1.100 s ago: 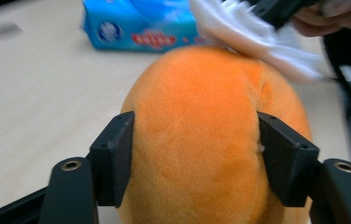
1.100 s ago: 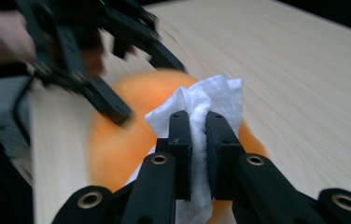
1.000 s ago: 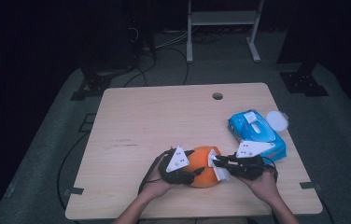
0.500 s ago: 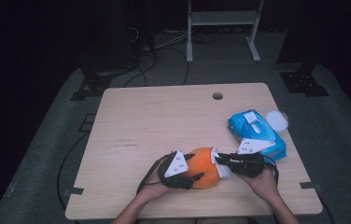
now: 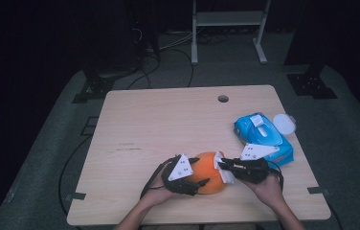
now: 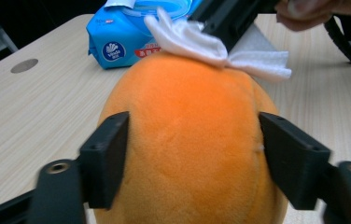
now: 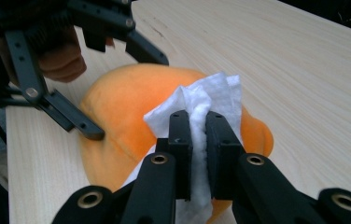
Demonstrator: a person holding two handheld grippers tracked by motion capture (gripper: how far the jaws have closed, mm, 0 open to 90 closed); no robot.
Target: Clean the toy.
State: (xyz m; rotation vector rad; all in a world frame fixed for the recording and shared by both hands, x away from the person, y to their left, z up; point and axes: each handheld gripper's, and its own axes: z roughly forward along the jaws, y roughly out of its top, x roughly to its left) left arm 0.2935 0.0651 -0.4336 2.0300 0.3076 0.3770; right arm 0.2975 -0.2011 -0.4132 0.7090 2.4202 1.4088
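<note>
Left gripper (image 6: 192,154), its jaws just widening around the orange plush (image 6: 187,154) at lower centre, risks letting it roll as I wipe with the white wipe (image 7: 201,107) pinched tight in the right gripper (image 7: 199,140).

- A light wooden table (image 5: 168,120) with a round cable hole (image 5: 223,98) near its far edge.
- Grey floor mat (image 5: 53,143) under the table; tape strips at its near edge.
- Black cables (image 5: 168,52) trail across the floor behind.
- A white metal frame (image 5: 228,19) stands beyond.
- The room is dark.
</note>
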